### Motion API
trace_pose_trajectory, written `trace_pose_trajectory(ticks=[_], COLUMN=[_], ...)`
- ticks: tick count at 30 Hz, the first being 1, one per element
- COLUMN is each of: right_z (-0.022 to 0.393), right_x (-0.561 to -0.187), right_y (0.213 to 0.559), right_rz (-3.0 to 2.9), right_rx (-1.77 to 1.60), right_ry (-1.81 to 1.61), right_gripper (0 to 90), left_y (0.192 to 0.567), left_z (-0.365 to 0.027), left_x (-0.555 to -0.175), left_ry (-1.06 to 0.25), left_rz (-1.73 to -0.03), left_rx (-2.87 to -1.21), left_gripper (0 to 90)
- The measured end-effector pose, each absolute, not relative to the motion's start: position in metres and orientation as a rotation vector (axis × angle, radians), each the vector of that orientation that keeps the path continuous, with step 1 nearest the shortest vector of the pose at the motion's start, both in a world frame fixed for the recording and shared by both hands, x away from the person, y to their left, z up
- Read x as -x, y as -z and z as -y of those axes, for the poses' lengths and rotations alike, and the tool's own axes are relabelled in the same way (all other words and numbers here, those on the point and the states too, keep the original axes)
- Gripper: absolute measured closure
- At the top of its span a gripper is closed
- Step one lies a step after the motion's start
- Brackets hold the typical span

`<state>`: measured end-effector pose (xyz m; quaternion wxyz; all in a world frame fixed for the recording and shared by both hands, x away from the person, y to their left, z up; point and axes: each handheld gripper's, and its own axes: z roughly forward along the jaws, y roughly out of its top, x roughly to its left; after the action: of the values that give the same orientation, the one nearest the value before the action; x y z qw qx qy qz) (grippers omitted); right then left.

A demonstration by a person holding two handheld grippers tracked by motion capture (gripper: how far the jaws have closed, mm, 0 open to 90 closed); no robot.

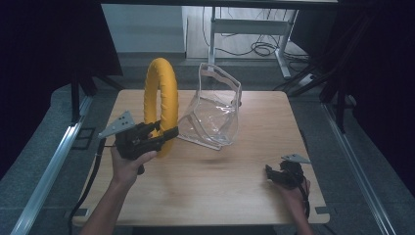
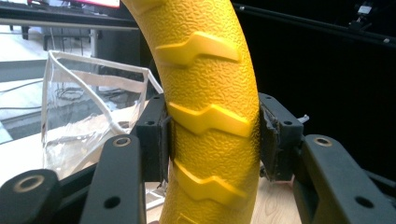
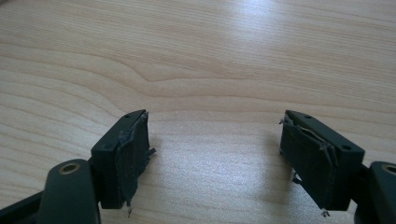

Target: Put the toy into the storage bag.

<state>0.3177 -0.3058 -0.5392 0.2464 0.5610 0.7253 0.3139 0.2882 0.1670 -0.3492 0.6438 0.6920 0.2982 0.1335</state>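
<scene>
At the counter's (image 1: 205, 196) nine o'clock, the left gripper's (image 1: 164, 135) jaws clamp the upright yellow ring (image 1: 161, 83), the clear bag (image 1: 215, 115) lying toward three o'clock, while the right gripper (image 3: 215, 158) rests wide open.

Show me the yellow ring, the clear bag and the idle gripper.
ring (image 1: 169, 81), high view, upper right curve.
bag (image 1: 215, 115), high view, clear front wall.
right gripper (image 3: 215, 156), right gripper view, midway between open jaws.

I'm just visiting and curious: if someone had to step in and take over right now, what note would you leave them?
Left gripper: shut on the yellow ring, held upright above the table.
Right gripper: open, holding nothing, low over bare wood near the right front corner.
Clear plastic bag: stands open just right of the ring, mouth up.
Done: ring picked up.
Left, probably: put the ring into the bag; the right gripper could steady the bag's rim.
</scene>
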Motion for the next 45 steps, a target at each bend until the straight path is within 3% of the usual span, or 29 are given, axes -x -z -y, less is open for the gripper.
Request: trace_pose_trajectory(ticks=[45], right_z=[0.306], right_x=[-0.318], right_y=[0.539], right_rz=[-1.979], right_rx=[-1.529], right_ry=[-0.860], right_gripper=[24.3], left_y=[0.297], left_z=[-0.092], left_x=[-0.318], left_ry=[-0.311], left_rz=[-0.580], left_rx=[-1.549], left_gripper=[51.6])
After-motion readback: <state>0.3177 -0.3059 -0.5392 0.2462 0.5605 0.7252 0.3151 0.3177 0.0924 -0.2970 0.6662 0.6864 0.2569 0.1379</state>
